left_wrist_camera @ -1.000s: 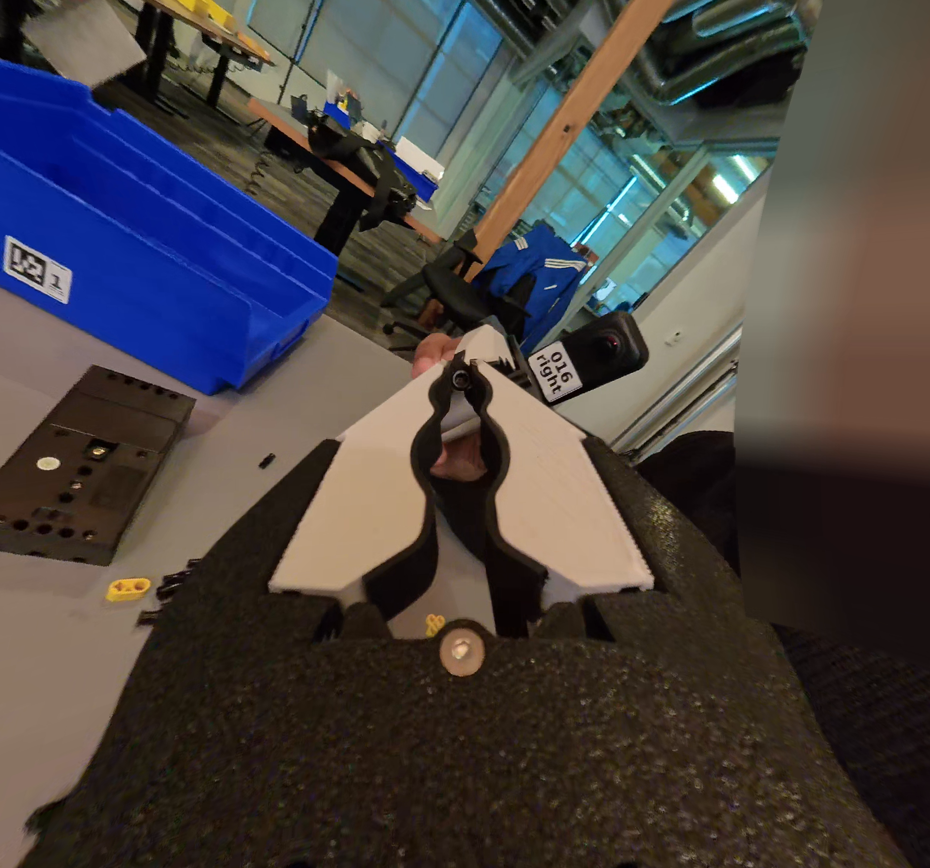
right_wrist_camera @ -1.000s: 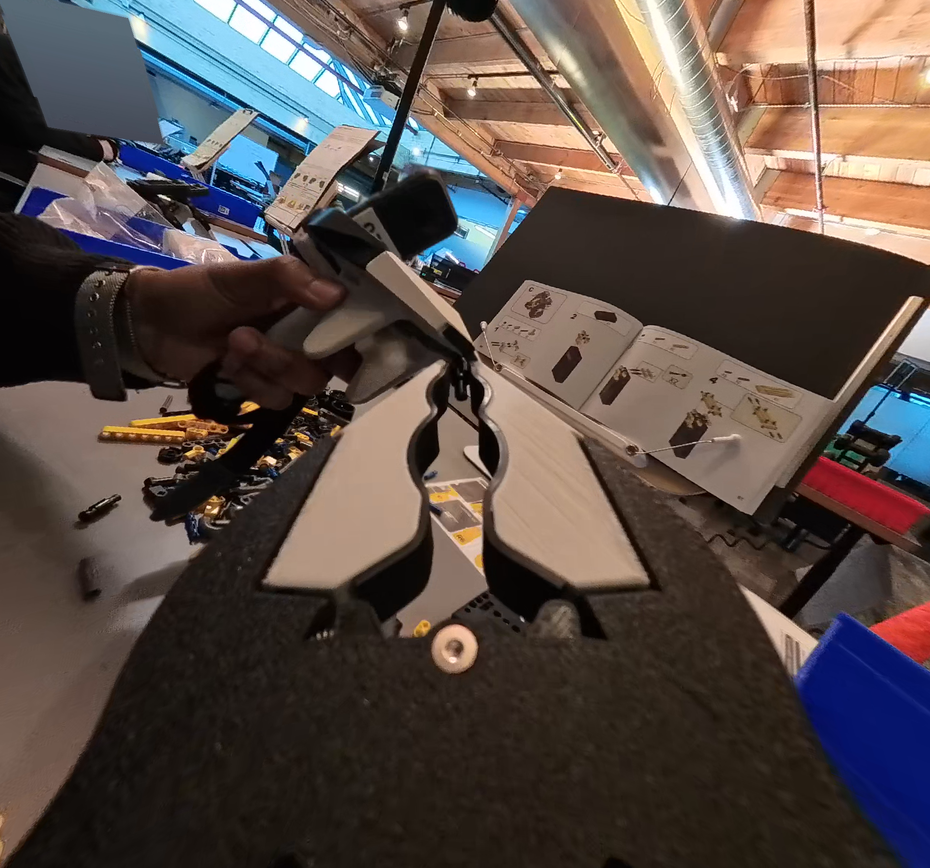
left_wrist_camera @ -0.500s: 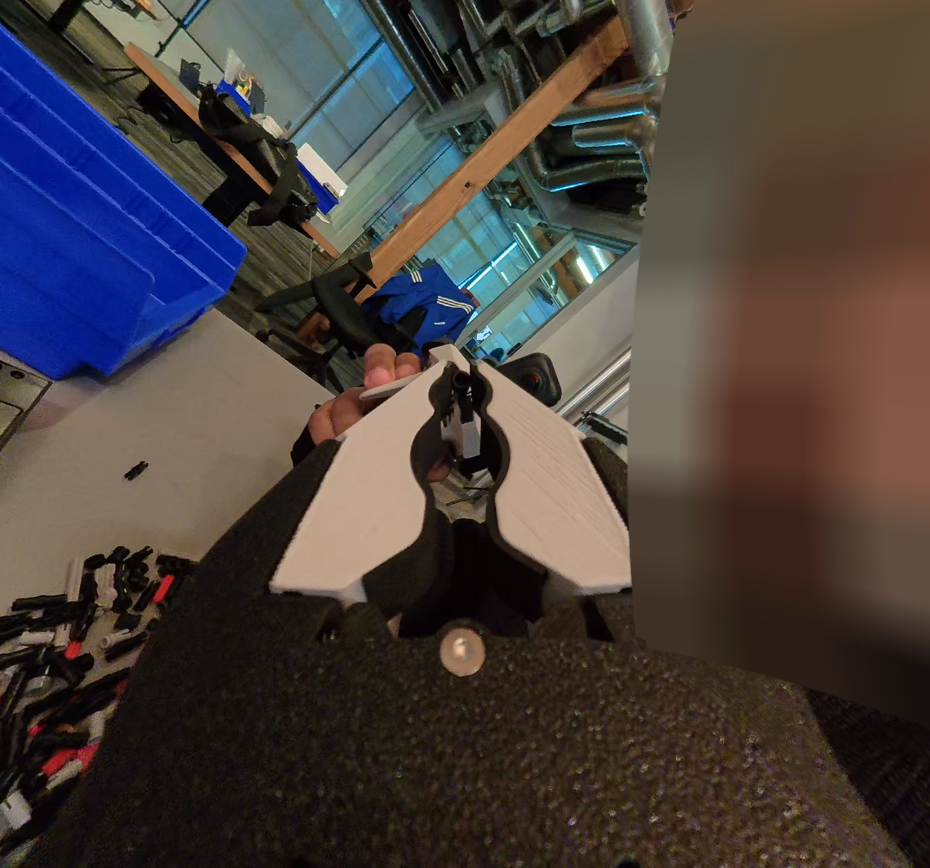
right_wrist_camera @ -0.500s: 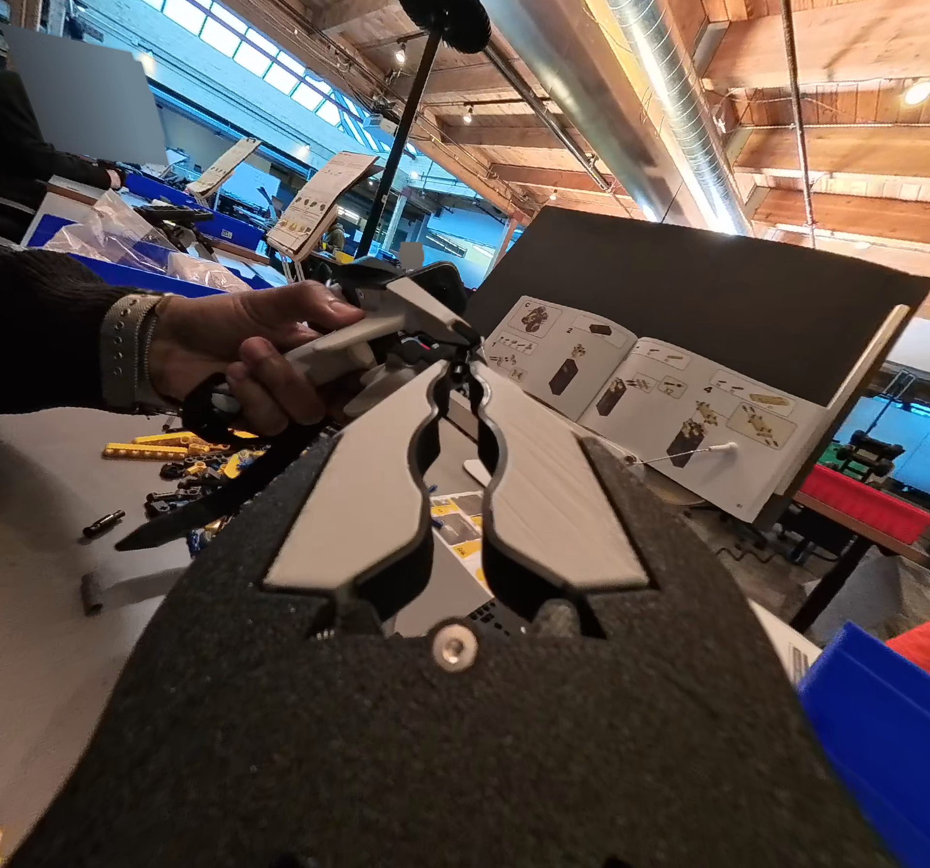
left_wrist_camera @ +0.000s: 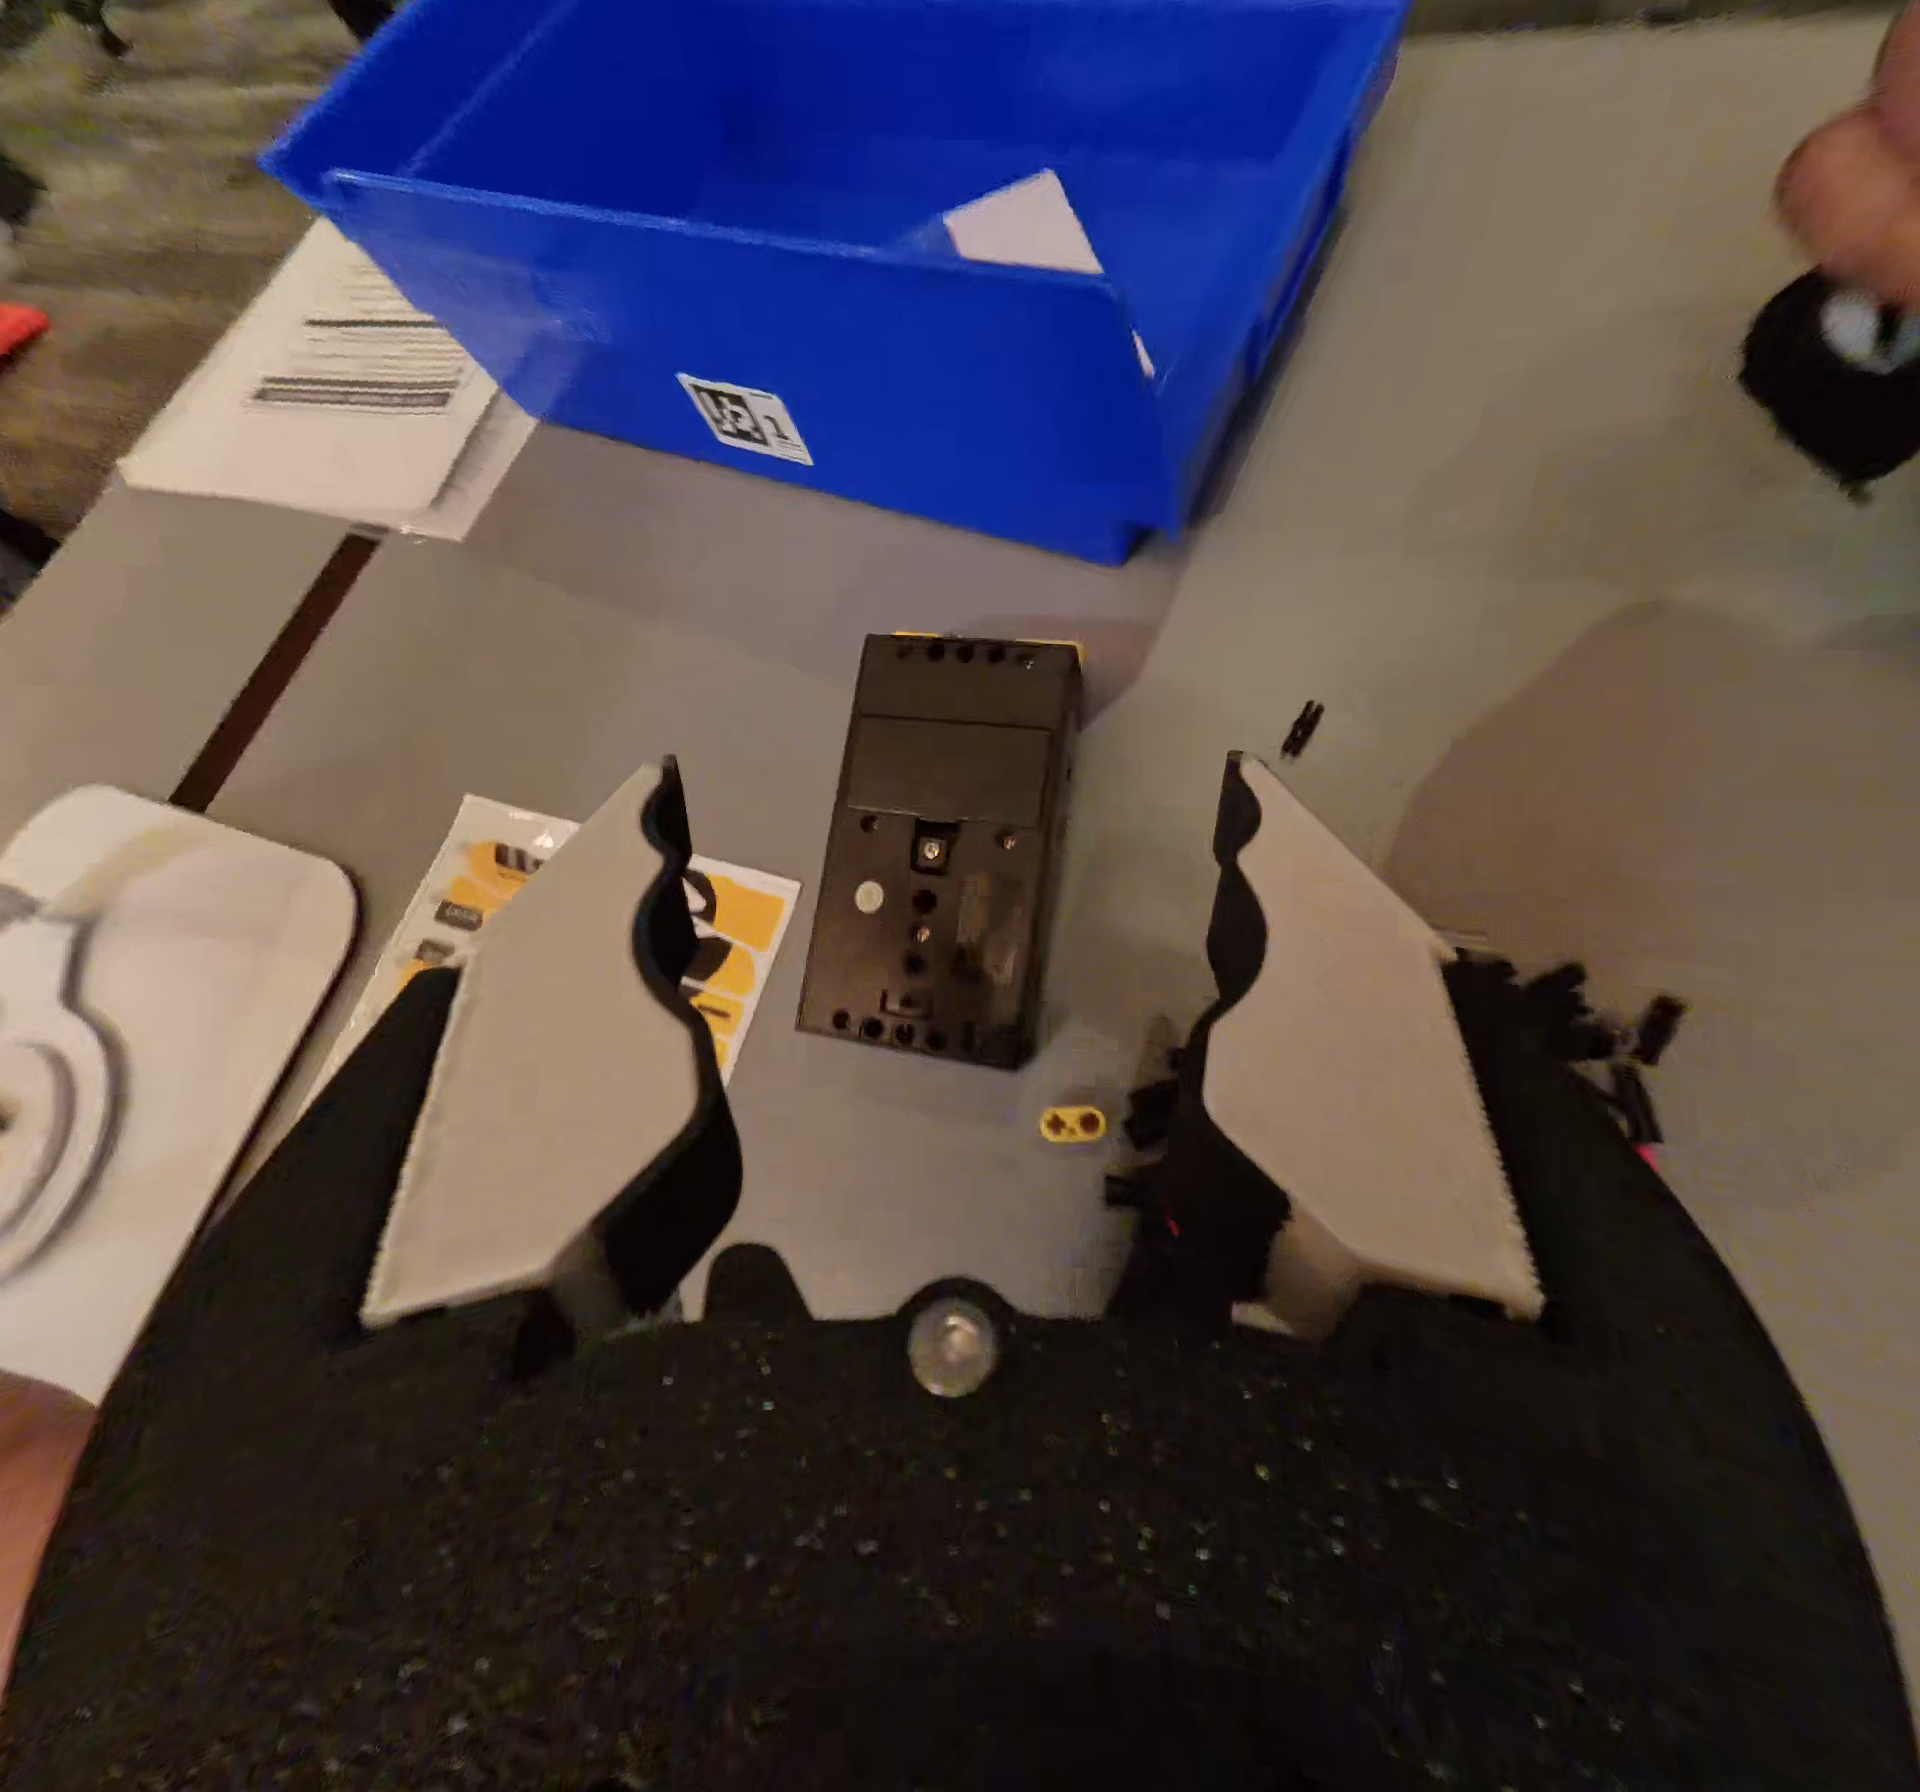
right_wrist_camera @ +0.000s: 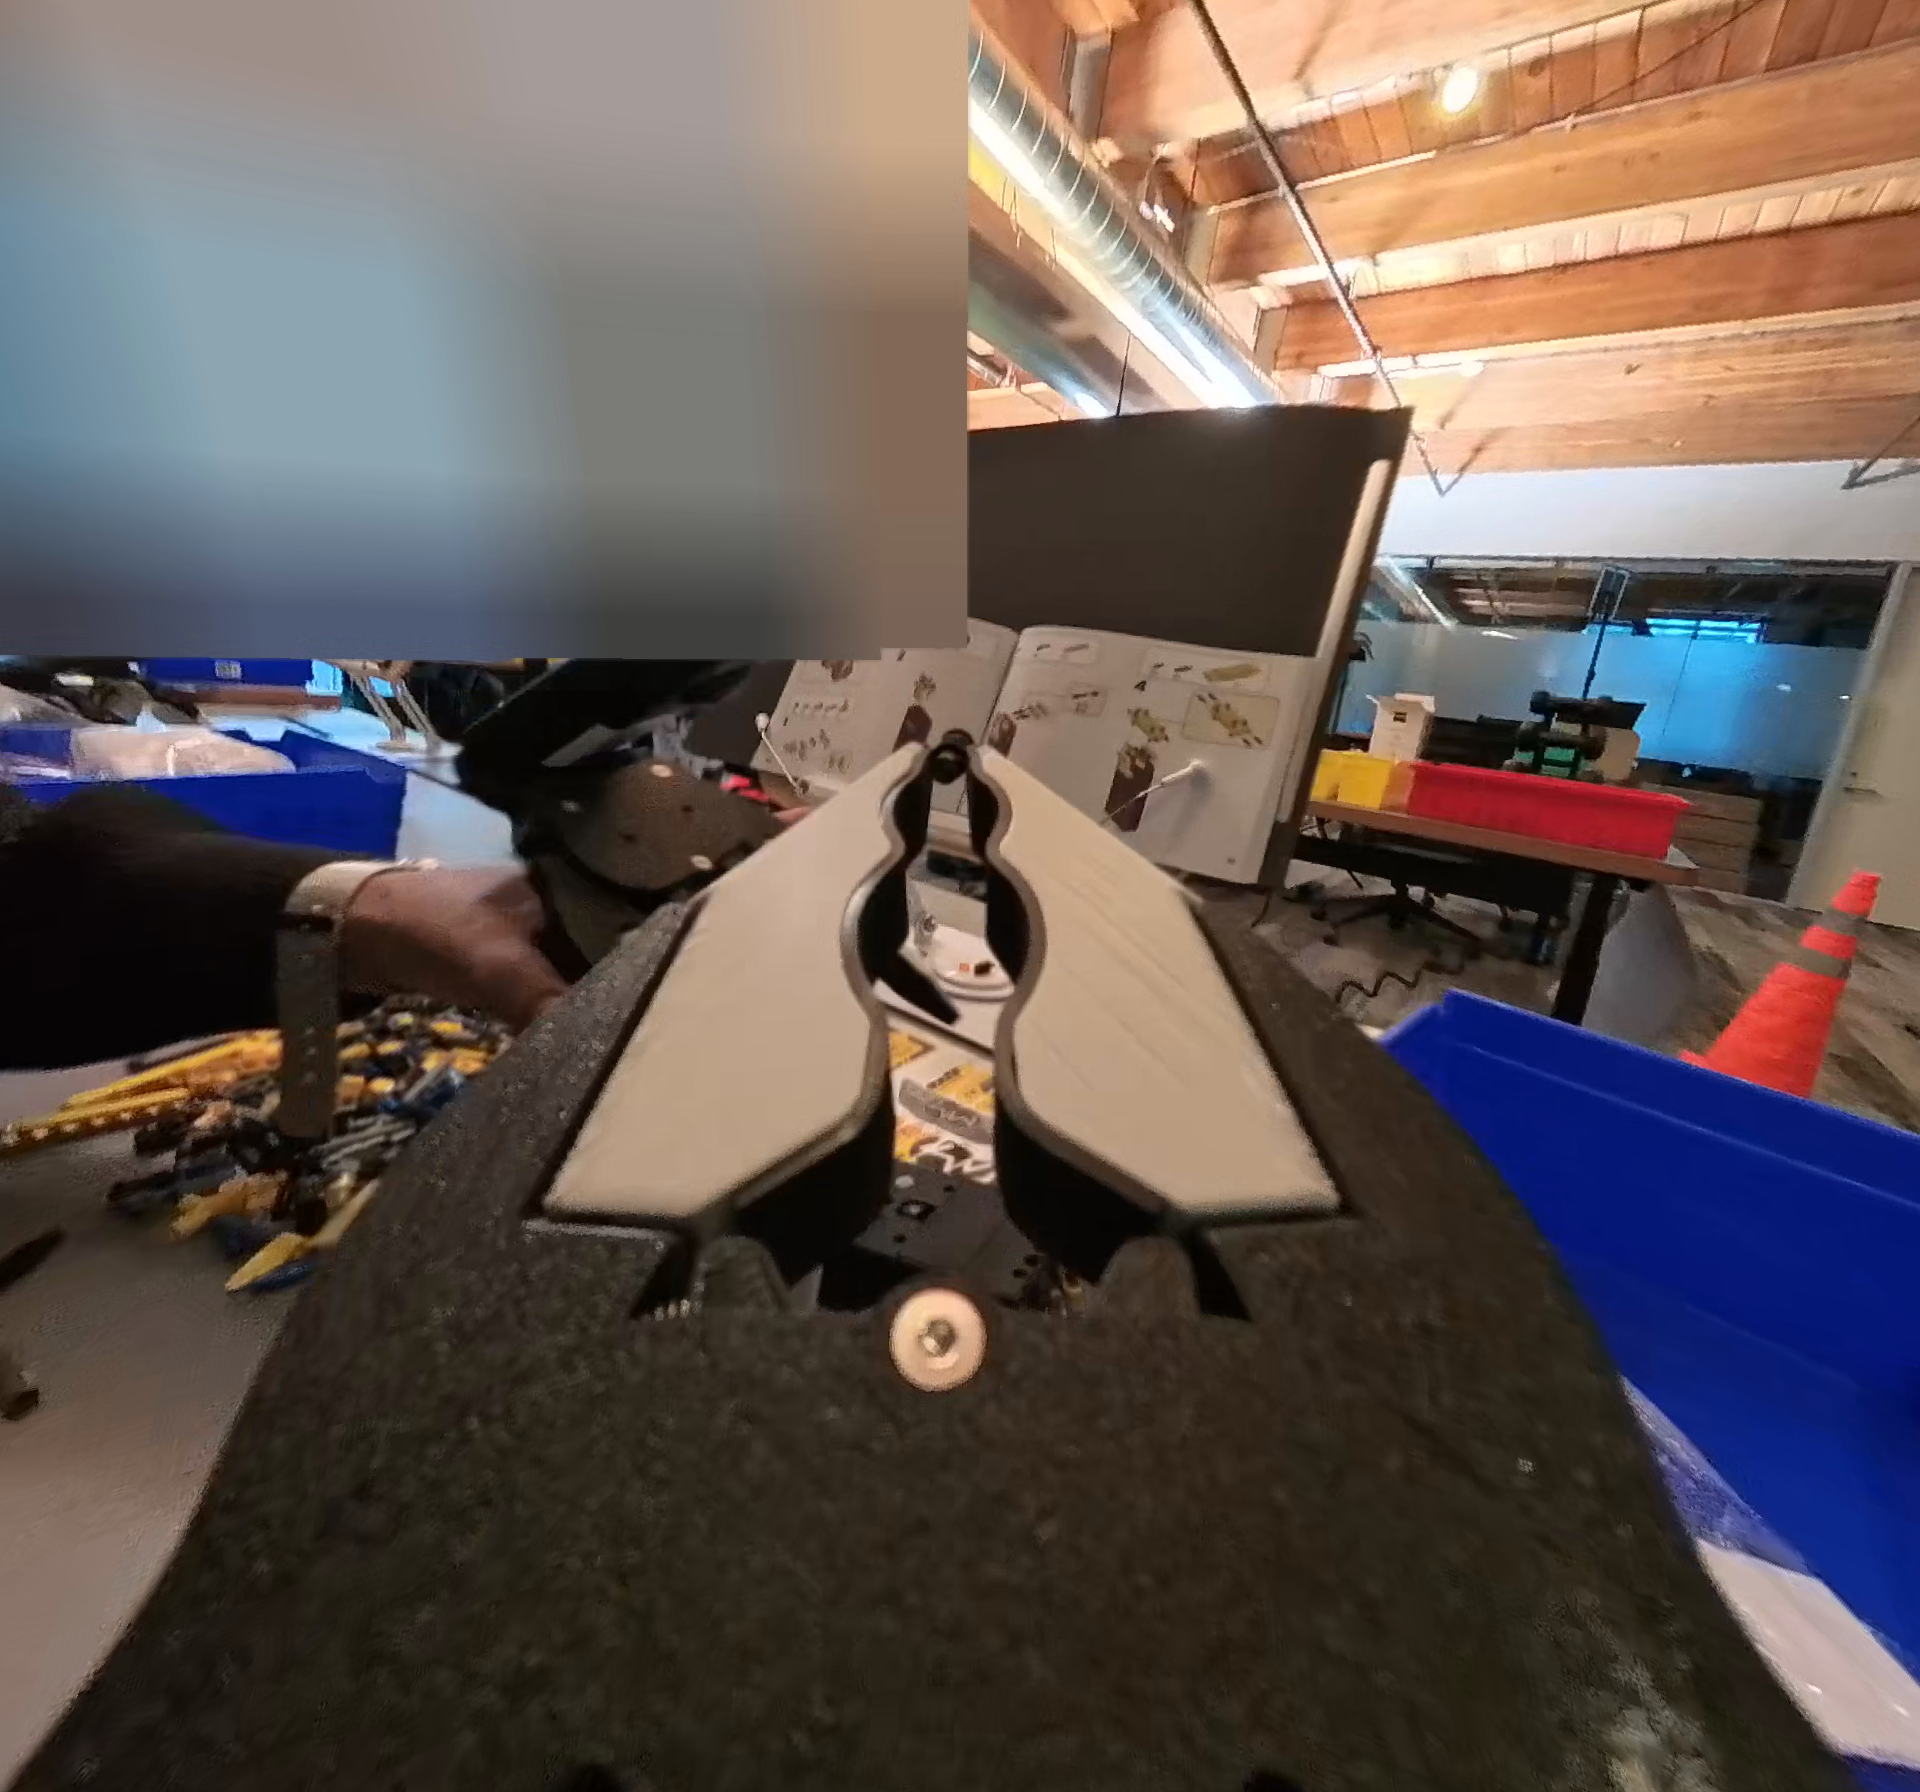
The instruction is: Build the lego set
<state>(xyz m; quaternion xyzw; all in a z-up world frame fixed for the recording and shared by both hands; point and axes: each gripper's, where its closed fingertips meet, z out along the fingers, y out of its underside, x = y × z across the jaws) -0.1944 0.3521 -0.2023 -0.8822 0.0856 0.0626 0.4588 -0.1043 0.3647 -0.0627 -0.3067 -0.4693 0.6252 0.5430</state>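
Observation:
My left gripper (left_wrist_camera: 951,766) is open wide and empty. It points down at the grey table, and a black rectangular box with holes (left_wrist_camera: 940,869) lies between its fingers, below them. A small yellow piece (left_wrist_camera: 1073,1124) lies just near of the box. My right gripper (right_wrist_camera: 948,760) is shut on a small black pin (right_wrist_camera: 948,753) at its very tips, held up in the air. In the right wrist view a hand holds the left gripper (right_wrist_camera: 623,817) at left, low over the table.
A blue bin (left_wrist_camera: 883,371) stands behind the box and shows at right in the right wrist view (right_wrist_camera: 1683,1223). A sticker sheet (left_wrist_camera: 743,932), a white pad (left_wrist_camera: 177,994), printed paper (left_wrist_camera: 312,402), black pins (left_wrist_camera: 1548,1004). Yellow and black parts (right_wrist_camera: 239,1129). An open booklet (right_wrist_camera: 1122,734) on a stand. Left tips to right tips: about 15 cm. My left gripper is the nearer one to the small yellow piece (left_wrist_camera: 1073,1124): about 9 cm, against 25 cm.
My left gripper has opened and swung down from the air to face the table over the black box. My right gripper stays shut on the pin and has turned to the right.

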